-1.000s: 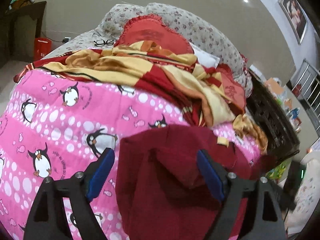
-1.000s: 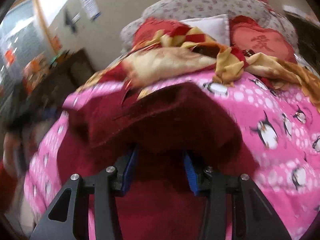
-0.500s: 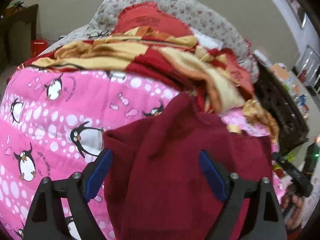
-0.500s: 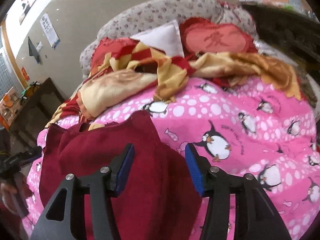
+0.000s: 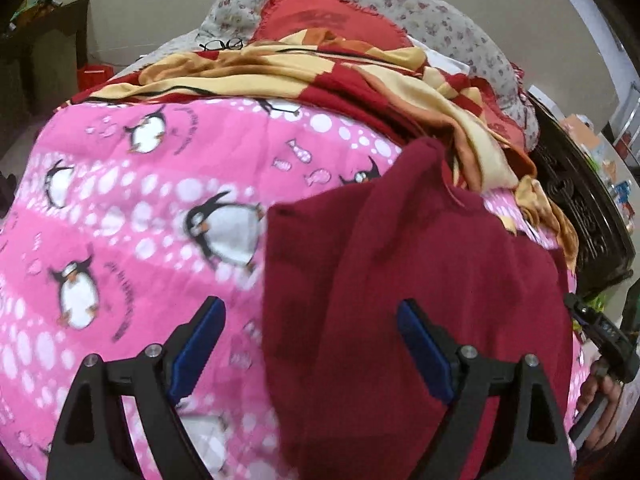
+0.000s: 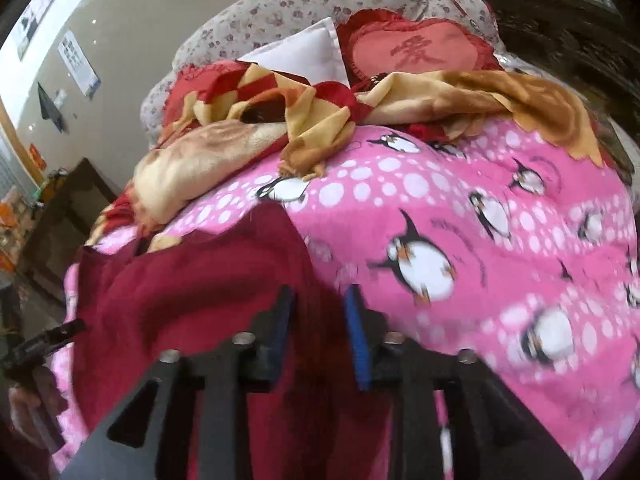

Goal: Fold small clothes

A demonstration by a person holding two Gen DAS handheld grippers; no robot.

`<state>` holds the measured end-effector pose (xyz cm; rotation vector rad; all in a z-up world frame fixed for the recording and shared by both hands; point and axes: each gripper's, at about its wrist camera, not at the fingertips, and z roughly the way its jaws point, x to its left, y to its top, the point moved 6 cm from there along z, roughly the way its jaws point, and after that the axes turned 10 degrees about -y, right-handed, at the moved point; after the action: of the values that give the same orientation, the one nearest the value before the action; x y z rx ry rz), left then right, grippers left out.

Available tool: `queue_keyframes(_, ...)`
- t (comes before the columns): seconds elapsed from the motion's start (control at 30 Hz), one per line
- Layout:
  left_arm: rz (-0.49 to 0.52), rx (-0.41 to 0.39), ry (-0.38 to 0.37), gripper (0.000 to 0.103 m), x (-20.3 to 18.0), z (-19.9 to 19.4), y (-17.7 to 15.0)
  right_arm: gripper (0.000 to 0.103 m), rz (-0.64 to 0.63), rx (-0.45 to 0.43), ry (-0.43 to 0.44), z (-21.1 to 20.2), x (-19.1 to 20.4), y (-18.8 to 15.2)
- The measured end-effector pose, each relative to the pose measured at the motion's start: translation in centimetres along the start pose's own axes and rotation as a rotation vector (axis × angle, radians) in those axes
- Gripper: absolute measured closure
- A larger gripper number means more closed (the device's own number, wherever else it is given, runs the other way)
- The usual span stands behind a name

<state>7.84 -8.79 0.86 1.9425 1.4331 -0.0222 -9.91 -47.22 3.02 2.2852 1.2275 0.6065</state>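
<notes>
Pink penguin-print blanket (image 5: 132, 200) covers the bed on the left of the left wrist view. On it, toward the right, lies a dark red garment (image 5: 420, 280), spread flat. The left gripper (image 5: 310, 338) hovers over the garment's left edge, jaws wide apart and gripping nothing. Behind, a red and yellow blanket (image 5: 320, 72) is heaped. In the right wrist view, the right gripper (image 6: 318, 320) is closing its jaws, with the garment's right edge (image 6: 192, 292) between them; whether the pads press it is unclear.
</notes>
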Motion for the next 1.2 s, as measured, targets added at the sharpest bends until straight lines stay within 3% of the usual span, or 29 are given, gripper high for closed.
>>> queue_keyframes(0.1, -0.024, -0.005, -0.051, 0.012, 0.2, -1.9, -1.7, 0.057, 0.003, 0.03, 0.074, -2.2, -0.1, -2.4)
queue_keyframes(0.3, -0.026, 0.032, -0.117, 0.012, -0.4, -4.0, -6.0, 0.057, -0.104, 0.058, 0.139, -6.7, 1.5, -8.9)
queue_keyframes(0.43, -0.008, 0.056, -0.16, 0.012, -1.5, -4.0, -8.2, 0.057, -0.142, 0.088, 0.148, -7.2, 2.4, -11.9)
queue_keyframes(0.57, 0.026, 0.08, -0.162, 0.014, -2.1, -3.0, -9.4, 0.057, -0.101, 0.098, 0.161, -6.5, 2.2, -12.8)
queue_keyframes(0.6, 0.04, 0.078, -0.166, 0.016, -2.2, -2.7, -9.5, 0.057, -0.094, 0.098, 0.163, -6.3, 2.0, -13.0)
queue_keyframes(0.67, 0.054, 0.099, -0.176, 0.04, -2.4, -2.2, -9.6, 0.057, -0.091, 0.093, 0.163, -6.0, 1.9, -13.2)
queue_keyframes(0.7, 0.055, 0.125, -0.193, 0.046, -2.6, -1.8, -9.7, 0.058, -0.091, 0.096, 0.163, -5.8, 1.9, -13.3)
queue_keyframes(0.77, 0.061, 0.132, -0.199, 0.059, -2.8, -1.6, -9.5, 0.068, -0.103, 0.097, 0.159, -5.6, 2.1, -13.4)
queue_keyframes(0.87, 0.094, 0.154, -0.21, 0.07, -3.2, -2.0, -9.1, 0.084, -0.12, 0.095, 0.15, -5.7, 2.1, -13.2)
queue_keyframes(1.0, 0.18, 0.176, -0.226, 0.075, -4.0, -3.9, -7.6, 0.085, -0.069, 0.08, 0.25, -7.8, 1.8, -11.3)
queue_keyframes(1.13, 0.272, 0.168, -0.234, 0.076, -5.1, -5.9, -7.3, 0.085, -0.1, 0.033, 0.255, -10.4, 1.7, -9.5)
queue_keyframes(1.2, 0.287, 0.184, -0.243, 0.078, -4.7, -6.0, -8.7, 0.085, -0.105, 0.038, 0.249, -10.7, 0.9, -9.8)
